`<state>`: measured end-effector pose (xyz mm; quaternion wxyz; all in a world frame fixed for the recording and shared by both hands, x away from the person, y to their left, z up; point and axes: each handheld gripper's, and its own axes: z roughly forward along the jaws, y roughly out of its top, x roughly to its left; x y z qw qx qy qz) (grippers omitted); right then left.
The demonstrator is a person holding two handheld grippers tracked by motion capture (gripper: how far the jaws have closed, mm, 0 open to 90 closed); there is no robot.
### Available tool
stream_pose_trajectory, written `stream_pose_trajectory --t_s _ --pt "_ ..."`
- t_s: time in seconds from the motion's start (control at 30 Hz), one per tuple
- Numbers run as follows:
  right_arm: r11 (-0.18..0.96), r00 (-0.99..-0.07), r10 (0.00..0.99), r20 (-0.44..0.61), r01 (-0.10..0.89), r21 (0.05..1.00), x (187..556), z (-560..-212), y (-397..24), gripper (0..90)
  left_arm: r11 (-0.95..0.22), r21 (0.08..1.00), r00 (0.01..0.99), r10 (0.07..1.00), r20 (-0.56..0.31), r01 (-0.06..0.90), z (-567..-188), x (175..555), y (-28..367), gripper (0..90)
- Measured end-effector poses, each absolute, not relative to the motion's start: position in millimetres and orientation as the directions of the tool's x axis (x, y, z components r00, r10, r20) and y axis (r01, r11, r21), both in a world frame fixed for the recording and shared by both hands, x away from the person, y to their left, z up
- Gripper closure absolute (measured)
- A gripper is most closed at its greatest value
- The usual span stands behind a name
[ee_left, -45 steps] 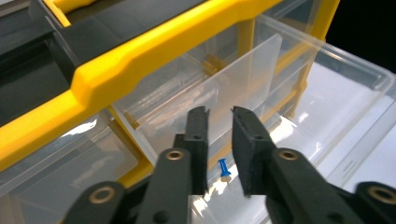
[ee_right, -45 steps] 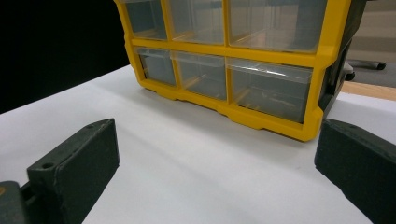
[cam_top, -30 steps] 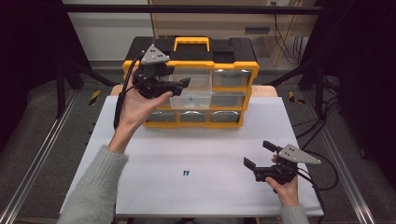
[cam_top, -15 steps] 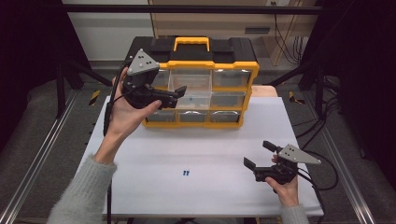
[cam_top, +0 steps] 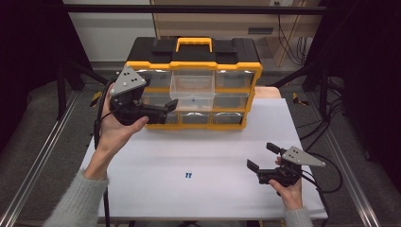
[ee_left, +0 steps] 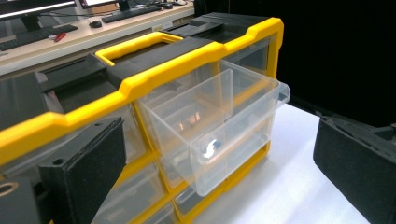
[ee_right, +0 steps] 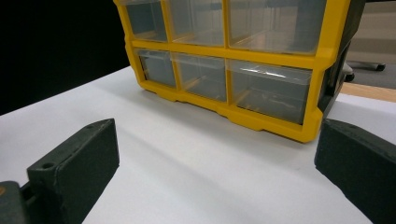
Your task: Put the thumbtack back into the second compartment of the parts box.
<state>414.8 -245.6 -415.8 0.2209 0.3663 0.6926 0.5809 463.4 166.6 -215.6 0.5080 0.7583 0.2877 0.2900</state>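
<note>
A yellow-framed black plastic organiser cabinet with a yellow carry handle (cam_top: 194, 71) stands upright at the far edge of the white table, facing the near side. Its front holds rows of clear plastic drawers. The clear middle drawer of the top row (ee_left: 219, 126) is pulled out, with a small blue-and-white object (ee_left: 211, 147) inside it.

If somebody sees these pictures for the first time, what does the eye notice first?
First, the yellow and black drawer organizer at the table's far edge, with its clear middle drawer pulled out and a small blue thing inside. Next, the left gripper, open, raised beside the organizer's left end. The right gripper, open, sits low near the right front.
</note>
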Motion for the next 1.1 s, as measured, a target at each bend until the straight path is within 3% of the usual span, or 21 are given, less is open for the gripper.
stream_pose_trajectory --t_s 0.53,1.1 --pt "0.059 -0.634 0.765 0.116 0.247 0.967 415.1 -416.3 -245.0 0.5 -0.273 0.952 0.669 0.734 0.114 0.138 -260.6 446.3 191.8 2.4" --pt "0.062 -0.638 0.761 0.115 0.248 0.967 414.8 -416.3 -244.8 0.5 -0.266 0.95 0.672 0.735 0.091 0.162 -299.5 433.0 193.2 2.4"
